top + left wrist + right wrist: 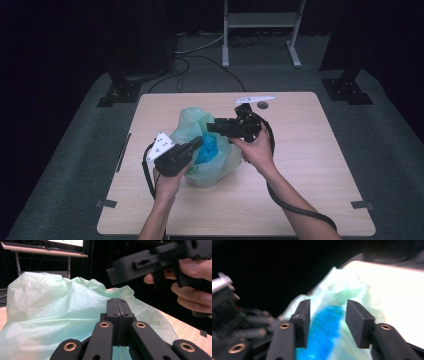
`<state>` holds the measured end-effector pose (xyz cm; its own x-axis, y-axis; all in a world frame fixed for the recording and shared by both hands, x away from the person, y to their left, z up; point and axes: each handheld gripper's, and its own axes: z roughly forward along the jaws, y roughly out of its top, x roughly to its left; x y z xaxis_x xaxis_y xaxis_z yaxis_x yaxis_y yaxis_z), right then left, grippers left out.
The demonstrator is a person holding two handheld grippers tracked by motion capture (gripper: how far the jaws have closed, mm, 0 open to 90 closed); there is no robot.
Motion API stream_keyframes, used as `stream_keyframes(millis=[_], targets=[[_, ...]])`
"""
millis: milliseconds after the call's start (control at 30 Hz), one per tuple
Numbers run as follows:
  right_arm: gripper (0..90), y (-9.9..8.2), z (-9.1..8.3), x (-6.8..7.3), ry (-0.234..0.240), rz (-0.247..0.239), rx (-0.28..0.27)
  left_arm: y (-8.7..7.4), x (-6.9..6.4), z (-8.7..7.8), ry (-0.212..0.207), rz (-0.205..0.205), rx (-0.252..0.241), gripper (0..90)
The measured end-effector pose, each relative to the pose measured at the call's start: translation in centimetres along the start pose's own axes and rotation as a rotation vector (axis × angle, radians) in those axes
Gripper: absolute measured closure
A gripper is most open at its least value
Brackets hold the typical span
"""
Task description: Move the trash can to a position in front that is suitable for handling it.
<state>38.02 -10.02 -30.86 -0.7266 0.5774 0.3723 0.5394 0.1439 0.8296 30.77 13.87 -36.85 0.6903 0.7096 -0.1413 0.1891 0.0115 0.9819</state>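
While both forearms reach in from the near edge, the count on the wooden table (310,150) stays short: one pale green plastic bag (212,165), one blue object (206,148) inside it, two hand-held grippers. No brand, label or readable writing shows on any of them; the white plate on the left gripper carries only small dark dots.

Bag: crumpled, translucent, sits near the table's middle, mouth turned up. From the left gripper view the bag (50,315) rises as a rumpled mound just beyond the jaws. The blue object shows through the opening (shape unclear; badly blurred in the right gripper view (324,330)).

Left gripper (196,143): held in the left hand (170,182), wrist low over the table, jaws pointing toward the bag's near-left side. In its own view the left gripper (119,305) has both jaws pressed flat together; whether any film is pinched between them cannot be told.

Right gripper (212,126): held in the right hand (257,150), raised above the bag's far-right side, body roughly level, jaws aimed leftward across the bag's mouth. In its own view the right gripper (327,317) stands with its jaws clearly apart, nothing between them, the blue object and green film below the gap.

Two cables, one per gripper, trail back toward the person.
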Motion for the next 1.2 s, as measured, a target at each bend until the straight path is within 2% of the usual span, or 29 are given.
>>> stream_keyframes(millis=[67,133,233,300,367,433,500,567,633,733,833,933,1100,1200], targets=[[51.3,-0.1,-0.9,0.1,-0.061,-0.053,0.004,0.0,0.0,0.0,0.001,0.0,-0.003,90.0],[48.0,-0.3,-1.4,0.0,-0.096,-0.082,0.022,0.1,0.0,0.0,0.002,-0.003,-0.005,90.0],[46.0,-0.9,-1.1,0.0,-0.153,-0.126,0.086,0.1,0.0,-0.1,0.002,-0.006,-0.009,90.0],[48.6,-1.3,-0.6,0.0,-0.177,-0.144,0.125,0.2,0.1,-0.1,0.004,-0.012,-0.015,90.0],[60.7,-1.6,0.0,0.2,-0.199,-0.166,0.153,0.2,0.1,-0.2,0.005,-0.017,-0.02,90.0],[78.3,-1.6,0.5,0.5,-0.224,-0.186,0.18,0.3,0.3,-0.3,0.003,-0.027,-0.029,90.0],[88.8,-1.4,0.8,0.8,-0.242,-0.204,0.19,0.3,0.5,-0.5,0.002,-0.038,-0.042,90.0],[90.0,-0.9,0.9,1.0,-0.229,-0.2,0.182,0.5,0.6,-0.8,-0.001,-0.044,-0.056,90.0],[90.0,-0.3,0.7,1.2,-0.192,-0.166,0.163,0.7,0.7,-1.1,-0.002,-0.049,-0.071,90.0],[90.0,0.9,0.0,1.5,-0.124,-0.105,0.116,1.2,0.7,-1.6,-0.006,-0.055,-0.1,90.0],[90.0,1.5,-0.3,1.7,-0.035,-0.046,0.074,1.4,0.5,-1.8,-0.006,-0.046,-0.11,90.0],[90.0,1.1,0.5,1.6,0.005,0.0,0.067,1.1,0.2,-1.2,-0.018,-0.04,-0.086,90.0],[90.0,0.0,2.0,0.0,0.094,0.121,0.058,0.4,-0.2,-0.2,-0.022,-0.026,-0.042,90.0],[90.0,-0.2,2.2,-0.4,0.126,0.129,0.051,0.4,-0.4,0.0,-0.013,-0.01,-0.03,90.0]])
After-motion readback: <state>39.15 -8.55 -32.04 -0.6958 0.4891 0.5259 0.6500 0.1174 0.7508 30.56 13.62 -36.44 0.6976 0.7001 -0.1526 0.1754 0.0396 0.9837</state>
